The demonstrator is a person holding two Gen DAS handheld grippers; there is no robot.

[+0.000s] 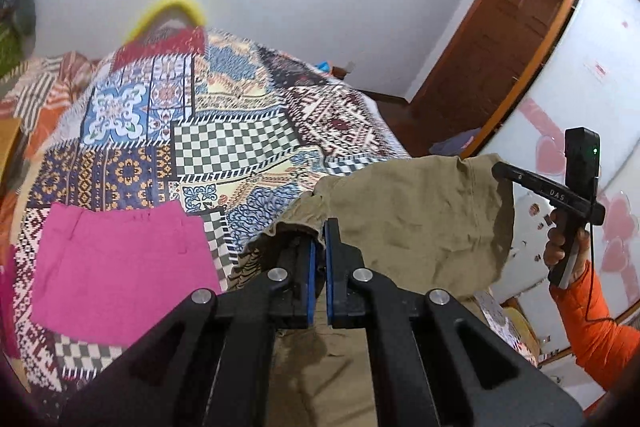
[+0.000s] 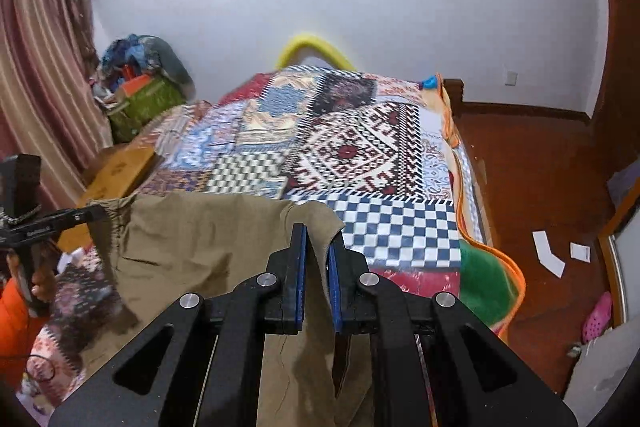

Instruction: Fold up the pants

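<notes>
Khaki pants [image 1: 420, 219] hang in the air over the near end of the bed, stretched between both grippers. My left gripper [image 1: 320, 239] is shut on one gathered edge of the cloth, blue pads pressed together. In the right wrist view my right gripper [image 2: 318, 239] is shut on the other edge of the khaki pants [image 2: 200, 239], a fold of fabric pinched between its pads. Each tool shows in the other's view: the right one [image 1: 560, 195] in a hand with an orange sleeve, the left one [image 2: 60, 221] at the cloth's far corner.
A folded pink garment [image 1: 120, 267] lies on the patchwork quilt [image 1: 240, 139] to the left. The bed's right edge [image 2: 460, 163] drops to a wooden floor with white papers [image 2: 548, 253] and a pink slipper [image 2: 598, 315]. A cardboard box [image 2: 120, 171] sits at the bed's left.
</notes>
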